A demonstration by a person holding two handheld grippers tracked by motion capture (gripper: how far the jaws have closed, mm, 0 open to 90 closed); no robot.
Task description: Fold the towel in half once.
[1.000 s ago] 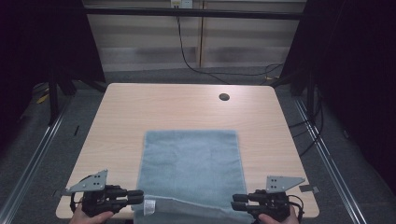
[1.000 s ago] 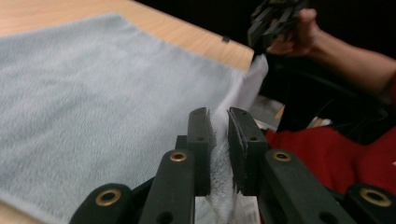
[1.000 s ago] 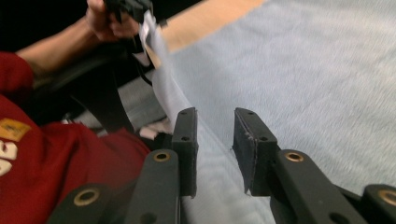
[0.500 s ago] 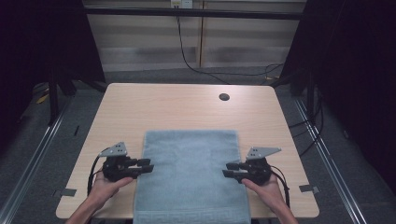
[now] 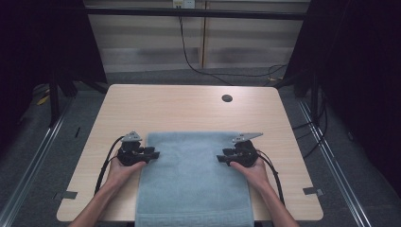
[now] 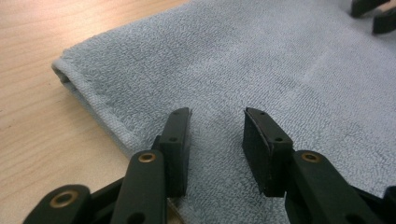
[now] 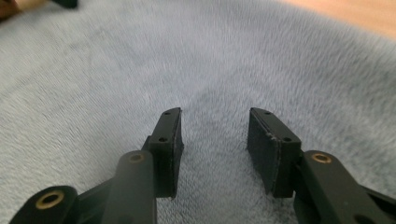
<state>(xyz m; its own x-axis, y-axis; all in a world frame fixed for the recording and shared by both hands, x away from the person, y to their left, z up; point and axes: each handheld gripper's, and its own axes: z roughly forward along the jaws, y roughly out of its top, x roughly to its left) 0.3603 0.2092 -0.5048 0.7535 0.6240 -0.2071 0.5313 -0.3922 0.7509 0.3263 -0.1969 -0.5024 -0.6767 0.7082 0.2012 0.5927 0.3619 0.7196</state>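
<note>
Now the towel (image 5: 194, 182) lies folded in the lower middle of the high view, its near end at the table's (image 5: 189, 109) bottom edge. Left gripper (image 5: 152, 154) sits over the towel's left edge, right gripper (image 5: 221, 158) over its right edge. Both have just been opening: jaws apart, nothing between them, pile beneath.

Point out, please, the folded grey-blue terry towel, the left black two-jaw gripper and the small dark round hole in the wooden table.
Grey-blue terry towel (image 5: 191, 182): high view, middle of its upper layer.
Left black two-jaw gripper (image 5: 154, 154): high view, between its fingertips.
Small dark round hole (image 5: 227, 98): high view, its centre.
</note>
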